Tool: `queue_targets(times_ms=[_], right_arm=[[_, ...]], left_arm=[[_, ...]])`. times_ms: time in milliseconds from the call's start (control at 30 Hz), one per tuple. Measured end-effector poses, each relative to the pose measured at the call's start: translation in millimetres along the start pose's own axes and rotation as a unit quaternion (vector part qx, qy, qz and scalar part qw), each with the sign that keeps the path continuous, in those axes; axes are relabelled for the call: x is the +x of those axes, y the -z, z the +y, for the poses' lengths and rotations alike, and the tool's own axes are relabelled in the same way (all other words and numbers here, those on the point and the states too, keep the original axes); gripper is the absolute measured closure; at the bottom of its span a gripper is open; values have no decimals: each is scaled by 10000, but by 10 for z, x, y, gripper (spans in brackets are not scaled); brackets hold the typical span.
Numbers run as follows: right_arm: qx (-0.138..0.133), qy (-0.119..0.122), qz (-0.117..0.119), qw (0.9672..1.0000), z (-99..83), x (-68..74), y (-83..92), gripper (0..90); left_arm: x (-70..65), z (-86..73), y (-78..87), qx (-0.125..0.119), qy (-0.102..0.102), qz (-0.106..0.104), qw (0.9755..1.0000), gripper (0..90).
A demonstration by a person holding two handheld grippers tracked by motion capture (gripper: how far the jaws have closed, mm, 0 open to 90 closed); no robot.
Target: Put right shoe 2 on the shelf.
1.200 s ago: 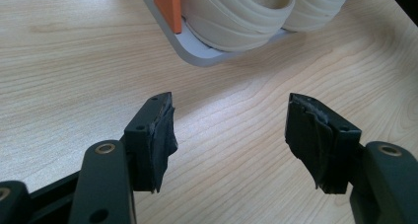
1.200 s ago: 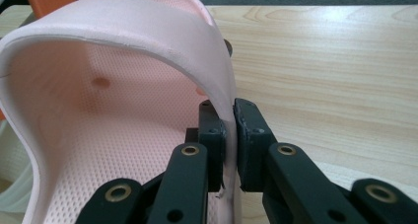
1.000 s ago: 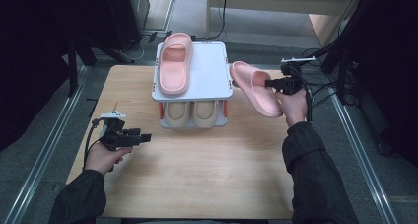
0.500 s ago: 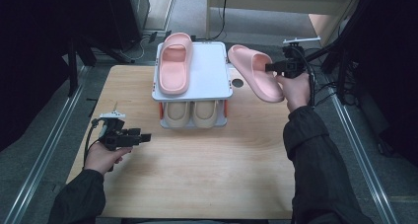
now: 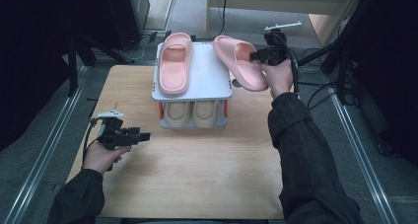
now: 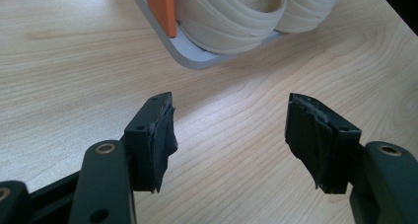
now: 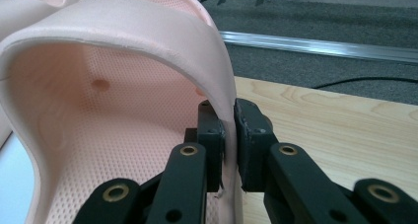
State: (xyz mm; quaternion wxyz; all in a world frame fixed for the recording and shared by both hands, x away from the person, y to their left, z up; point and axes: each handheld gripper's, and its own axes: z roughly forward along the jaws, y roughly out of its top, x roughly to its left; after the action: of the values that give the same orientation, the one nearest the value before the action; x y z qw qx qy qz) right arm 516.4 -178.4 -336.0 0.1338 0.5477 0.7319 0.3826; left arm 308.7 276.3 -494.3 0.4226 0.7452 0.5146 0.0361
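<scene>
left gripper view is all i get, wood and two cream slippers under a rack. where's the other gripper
Observer: The right gripper is raised beside the rack's top shelf, at its right edge.
Operator: holding anything
Observer: Its jaws pinch the strap of a pink slipper.
Operator: top shelf taken
Observer: One matching slipper lies on its left half.

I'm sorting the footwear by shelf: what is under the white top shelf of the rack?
Under the white top shelf sit two cream slippers side by side on the lower tray. Their front ends show; the rest is covered by the shelf.
</scene>
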Motion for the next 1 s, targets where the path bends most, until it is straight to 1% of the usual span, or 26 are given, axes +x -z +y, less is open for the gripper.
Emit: queue_targets(times_ms=[100,167,233,333,400,533,600,667,733,800,900,967,1000], right_arm=[[21,25,-53,10000,41,86,-99,829],[56,-16,-89,9999,71,138,-170,829],[68,-9,-144,9999,103,203,-233,828],[15,32,-313,9995,150,320,-314,824],[2,109,-447,9989,184,406,-370,818],[28,132,-529,9985,234,556,-453,792],[56,171,-519,9985,235,610,-481,777],[81,280,-516,9982,222,662,-502,771],[76,456,-565,9973,210,714,-504,771],[115,552,-502,9971,200,749,-504,775],[133,570,-367,9976,173,808,-505,760],[191,544,-291,9979,156,847,-505,742],[151,545,-213,9982,146,860,-495,737]], left_arm=[[0,3,-1,29,-26,-8,10000,359],[2,2,-2,39,-17,-19,10000,359],[2,2,-1,41,-19,-21,10000,359],[-19,4,-10,-3,-2,-132,9999,359],[-36,10,-11,5,-55,-152,9999,359],[-61,10,-15,19,-91,-174,9998,359],[-57,10,-10,15,-105,-174,9998,359],[-52,8,1,-25,-84,-106,9999,359],[-37,10,19,-79,-33,-113,9999,359],[-26,9,30,-79,-1,-107,9999,359],[-25,8,27,-78,11,-95,9999,359],[-30,8,24,-76,-1,-104,9999,359],[-31,8,23,-64,-15,-100,9999,359]])
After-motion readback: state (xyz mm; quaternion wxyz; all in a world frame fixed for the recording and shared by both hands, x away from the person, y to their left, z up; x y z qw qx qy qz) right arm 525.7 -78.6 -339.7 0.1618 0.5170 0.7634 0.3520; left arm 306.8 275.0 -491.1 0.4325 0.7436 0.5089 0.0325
